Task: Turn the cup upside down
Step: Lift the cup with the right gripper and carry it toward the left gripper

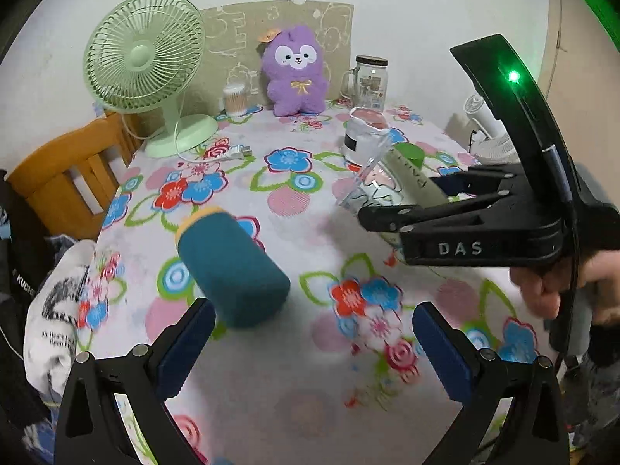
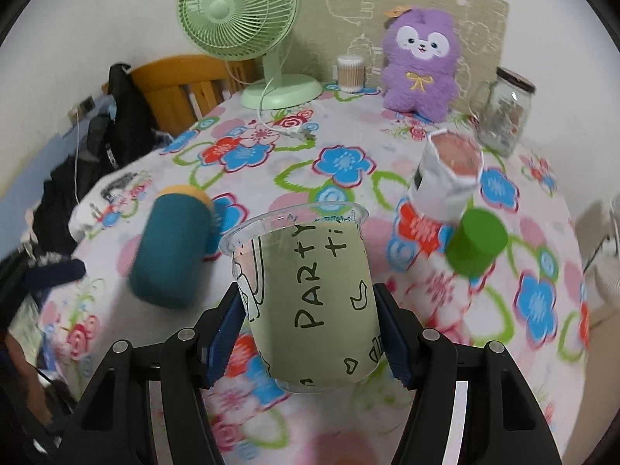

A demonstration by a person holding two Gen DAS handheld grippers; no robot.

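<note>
The table (image 2: 348, 438) under its flowered cloth fills both views. At the far edge stand a green fan (image 2: 238, 9), a purple plush toy (image 2: 420, 62), a glass jar (image 2: 503, 116) with a dark lid and a small tub of cotton swabs (image 2: 350, 73). Nearer, a teal cylinder (image 1: 228, 267) with a yellow end lies on its side, and a white paper-wrapped container (image 2: 449, 178) stands beside a small green cylinder (image 2: 476, 242). My right gripper (image 2: 310, 333) pinches the clear plastic cup (image 2: 310, 302), lettered "PARTY", one blue pad on each side of its lower body; the cup is lifted off the cloth and tilted, its open rim pointing away from me. My left gripper (image 1: 314, 337) hangs spread wide above the cloth, holding nothing, near the teal cylinder.
</note>
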